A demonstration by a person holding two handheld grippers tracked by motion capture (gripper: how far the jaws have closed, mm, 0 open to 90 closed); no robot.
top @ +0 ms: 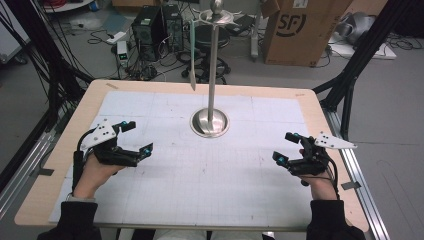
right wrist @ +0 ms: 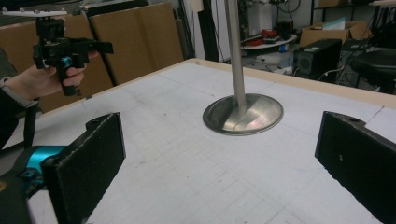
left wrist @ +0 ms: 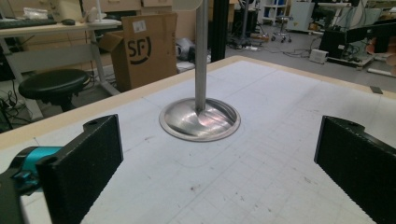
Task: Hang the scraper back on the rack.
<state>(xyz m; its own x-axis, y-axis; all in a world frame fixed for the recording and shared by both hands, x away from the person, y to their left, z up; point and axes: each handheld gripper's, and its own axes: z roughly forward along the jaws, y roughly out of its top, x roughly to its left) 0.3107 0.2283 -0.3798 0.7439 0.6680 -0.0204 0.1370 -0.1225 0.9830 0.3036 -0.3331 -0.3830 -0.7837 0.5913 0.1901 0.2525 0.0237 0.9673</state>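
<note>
Both the left gripper (top: pixel 134 136) and the right gripper (top: pixel 285 147) hover with jaws wide and empty, flanking the steel stand (top: pixel 210 122) at the tabletop's (top: pixel 150 200) far centre, seemingly poised to approach it.

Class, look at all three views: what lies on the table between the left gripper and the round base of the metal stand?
Nothing: between the left gripper and the stand's base there is bare gridded mat, seen in the high view and the left gripper view.

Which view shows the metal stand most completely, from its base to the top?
The high view: it takes in the metal stand whole, with round base, pole, ball top and a pale utensil hanging from its upper ring. The left gripper view and the right gripper view show its base and lower pole closer, but crop the top.
</note>
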